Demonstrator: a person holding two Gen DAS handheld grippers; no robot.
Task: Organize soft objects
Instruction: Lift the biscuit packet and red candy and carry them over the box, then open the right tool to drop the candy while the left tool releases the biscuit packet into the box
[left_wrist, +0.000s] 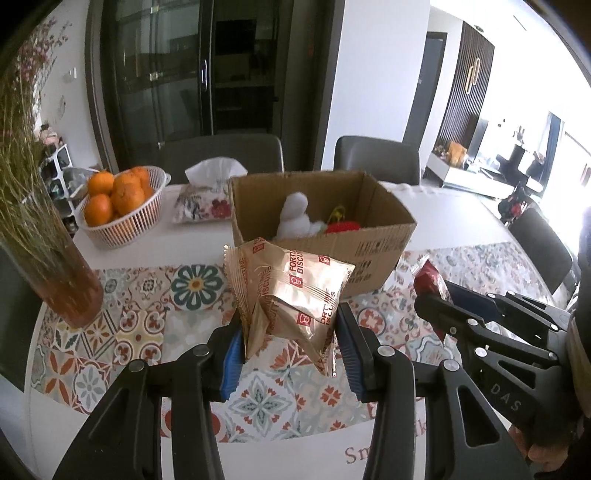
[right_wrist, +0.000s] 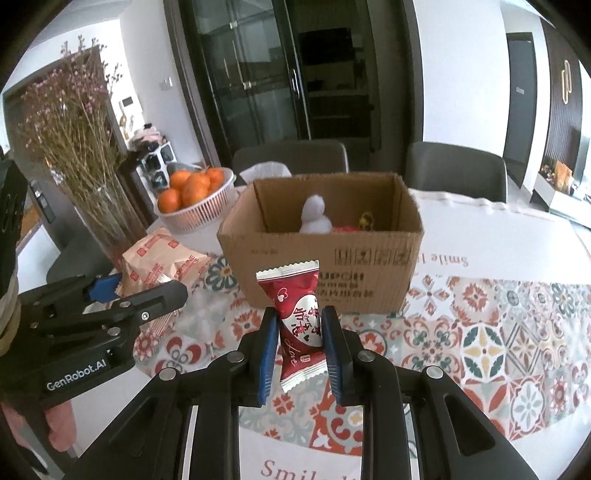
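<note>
The box (left_wrist: 321, 236) stands open on the patterned cloth (left_wrist: 147, 332) and already holds a white plush (left_wrist: 295, 218) and something red (left_wrist: 341, 226) beside it, so part of the sorting looks done; two packets are left, both held clear of the table, short of the box; the left gripper (left_wrist: 291, 343) has its jaws closed partway on the gold biscuit pack (left_wrist: 295, 295), pads pressing its crumpled lower end; the right gripper (right_wrist: 300, 339) is pinched narrowly on the red candy (right_wrist: 297, 314), upright between the pads; both likely go into the box next.
</note>
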